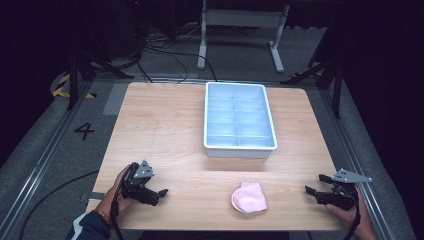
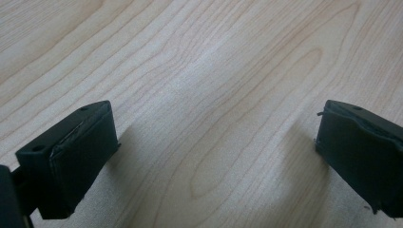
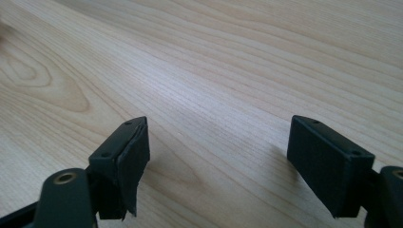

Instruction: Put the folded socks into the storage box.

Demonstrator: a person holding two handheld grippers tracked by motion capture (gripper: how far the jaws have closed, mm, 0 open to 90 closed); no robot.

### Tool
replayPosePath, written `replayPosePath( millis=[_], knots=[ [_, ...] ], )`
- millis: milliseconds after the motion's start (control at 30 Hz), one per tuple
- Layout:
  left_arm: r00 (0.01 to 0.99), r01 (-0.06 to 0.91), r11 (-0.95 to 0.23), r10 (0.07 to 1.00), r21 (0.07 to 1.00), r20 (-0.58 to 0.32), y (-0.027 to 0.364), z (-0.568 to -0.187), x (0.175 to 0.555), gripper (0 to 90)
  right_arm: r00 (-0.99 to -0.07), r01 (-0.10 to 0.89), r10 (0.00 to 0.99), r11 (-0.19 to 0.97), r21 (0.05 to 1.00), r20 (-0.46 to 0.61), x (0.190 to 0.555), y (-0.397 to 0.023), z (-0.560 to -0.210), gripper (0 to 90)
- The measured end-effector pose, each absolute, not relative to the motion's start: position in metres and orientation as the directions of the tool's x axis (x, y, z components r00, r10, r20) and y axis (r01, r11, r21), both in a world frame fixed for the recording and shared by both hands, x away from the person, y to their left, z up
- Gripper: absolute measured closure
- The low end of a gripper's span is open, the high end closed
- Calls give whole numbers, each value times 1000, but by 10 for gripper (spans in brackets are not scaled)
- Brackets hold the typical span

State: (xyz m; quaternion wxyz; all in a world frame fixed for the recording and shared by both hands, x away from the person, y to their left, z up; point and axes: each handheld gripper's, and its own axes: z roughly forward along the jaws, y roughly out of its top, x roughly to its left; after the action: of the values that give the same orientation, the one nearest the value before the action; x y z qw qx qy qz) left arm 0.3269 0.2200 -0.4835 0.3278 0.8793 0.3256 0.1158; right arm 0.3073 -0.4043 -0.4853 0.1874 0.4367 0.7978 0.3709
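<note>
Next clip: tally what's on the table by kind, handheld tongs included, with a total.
Pink folded cloth, near the front edge: 1
White divided tray, at the back centre, compartments look bare: 1
Handheld tongs: 2, left tongs and right tongs, both with jaws apart and nothing between them
Total: 4

Your pale wood-grain table (image 1: pixel 165 130), a light blue divided tray (image 1: pixel 240 145) with white rim, a pink folded cloth (image 1: pixel 249 198), your black grippers, left (image 1: pixel 159 194) and right (image 1: pixel 316 184), grey-topped.
</note>
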Motion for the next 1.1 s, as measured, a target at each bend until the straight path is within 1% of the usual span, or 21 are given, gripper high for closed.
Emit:
replayPosePath(
  millis=[133, 200, 400, 1100],
  knots=[
    [763, 495, -575, 646, 652, -10, 220, -483, 327, 2, -552, 554, 834, 350, 755, 18, 306, -403, -483, 231],
    [765, 493, -576, 644, 652, -9, 220, -483, 327, 2, -565, 548, 825, 345, 762, 32, 305, -402, -481, 236],
    [764, 494, -576, 645, 652, -9, 220, -483, 327, 2, -598, 522, 802, 372, 768, 18, 303, -393, -472, 240],
    [763, 495, -575, 646, 652, -10, 220, -483, 327, 2, -709, 450, 705, 439, 778, 12, 301, -349, -446, 248]
  ],
)
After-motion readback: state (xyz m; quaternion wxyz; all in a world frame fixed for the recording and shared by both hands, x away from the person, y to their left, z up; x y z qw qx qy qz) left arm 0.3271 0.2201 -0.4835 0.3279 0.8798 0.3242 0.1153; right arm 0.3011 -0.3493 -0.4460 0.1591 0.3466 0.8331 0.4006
